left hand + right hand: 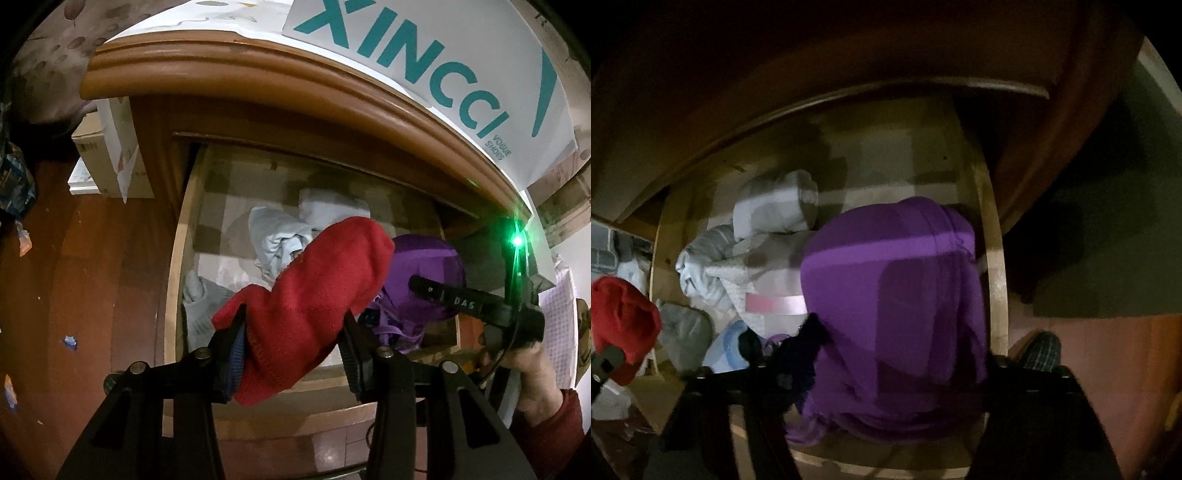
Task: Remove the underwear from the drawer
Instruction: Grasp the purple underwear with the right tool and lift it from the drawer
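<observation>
Left-wrist view: the left gripper [291, 339] is clamped on a red knit garment [314, 295], its two black fingers pressing the fabric from either side, above the open wooden drawer [181, 266] of a brown cabinet [258, 92]. Pale, crumpled underwear [277, 240] lies on the drawer's checked lining, with a white folded piece [328, 206] behind it. At the right of this view, a hand [532, 365] in a red sleeve holds the right gripper [897, 365] down over a purple garment [424, 273] in the drawer's right part. A white sheet printed with teal letters [424, 74] rests on the cabinet top, and cardboard boxes [107, 155] stand on the floor beside the cabinet.

Right-wrist view: the purple garment [897, 295] fills the gap between the right gripper's dark fingers, against the drawer's right wall; whether the pads already press on it cannot be told in the dim, blurred picture. White and grey bundles [738, 251] lie to its left, and the red garment [620, 317] shows at the far left edge.
</observation>
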Available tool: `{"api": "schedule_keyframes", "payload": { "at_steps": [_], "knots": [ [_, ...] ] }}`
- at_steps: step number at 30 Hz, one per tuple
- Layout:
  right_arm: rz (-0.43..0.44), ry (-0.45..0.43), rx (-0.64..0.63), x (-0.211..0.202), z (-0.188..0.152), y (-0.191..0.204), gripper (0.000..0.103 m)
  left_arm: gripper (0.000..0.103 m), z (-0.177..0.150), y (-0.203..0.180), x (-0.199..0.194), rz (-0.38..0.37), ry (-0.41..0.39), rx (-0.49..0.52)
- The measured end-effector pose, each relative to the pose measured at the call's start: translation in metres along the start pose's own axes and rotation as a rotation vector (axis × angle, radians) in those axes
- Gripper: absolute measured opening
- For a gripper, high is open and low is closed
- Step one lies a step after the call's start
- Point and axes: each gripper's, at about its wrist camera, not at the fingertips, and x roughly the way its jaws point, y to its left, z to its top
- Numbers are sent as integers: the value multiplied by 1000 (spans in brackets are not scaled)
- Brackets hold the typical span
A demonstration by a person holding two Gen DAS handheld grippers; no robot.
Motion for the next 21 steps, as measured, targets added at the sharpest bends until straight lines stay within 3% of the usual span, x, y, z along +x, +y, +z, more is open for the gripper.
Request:
{"api": "schedule_keyframes", "payload": {
  "at_steps": [6,21],
  "knots": [
    [-18,-49,-28,-8,-8,1,43,41,-1,4,0,1,0,-15],
    [-106,-197,-95,-70,-37,8,38,41,-3,2,-11,146,-72,26]
  ]
}}
